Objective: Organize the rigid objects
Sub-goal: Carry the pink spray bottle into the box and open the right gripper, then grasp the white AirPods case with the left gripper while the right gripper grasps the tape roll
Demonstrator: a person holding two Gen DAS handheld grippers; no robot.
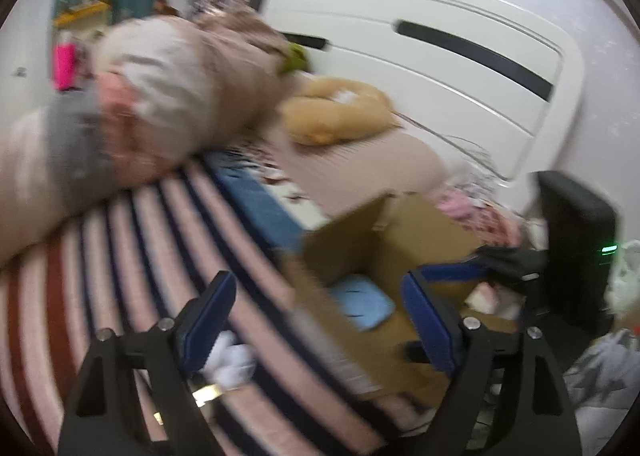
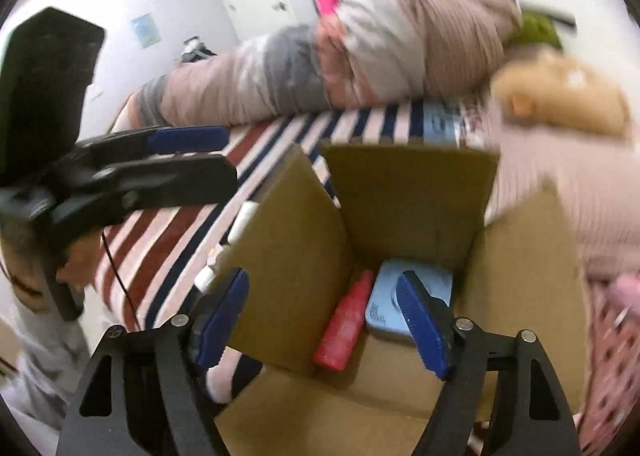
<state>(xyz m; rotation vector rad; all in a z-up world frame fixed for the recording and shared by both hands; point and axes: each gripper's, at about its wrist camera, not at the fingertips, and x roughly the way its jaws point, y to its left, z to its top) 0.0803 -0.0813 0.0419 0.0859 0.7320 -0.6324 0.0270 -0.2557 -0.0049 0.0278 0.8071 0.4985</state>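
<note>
Brown cardboard, creased and soft at the flaps, forms the box (image 2: 404,192) standing open on a bed's striped sheet (image 2: 168,232), with a red ribbed bottle (image 2: 344,332) and a pale blue, round-cornered case (image 2: 384,312) lying side by side on its floor. The right tool (image 2: 324,320) hangs over the opening, its blue pads spread and nothing between them; the left tool (image 1: 316,320), likewise apart and empty, points at the bed beside the box, where small white things (image 2: 240,228) lie along the outer wall. The slick plastic bottle looks apt to roll against the case if the mattress gives. A leaning flap could snag a descending pad and tip the light box. Heaped bedding (image 2: 400,52) crowds the far side.
</note>
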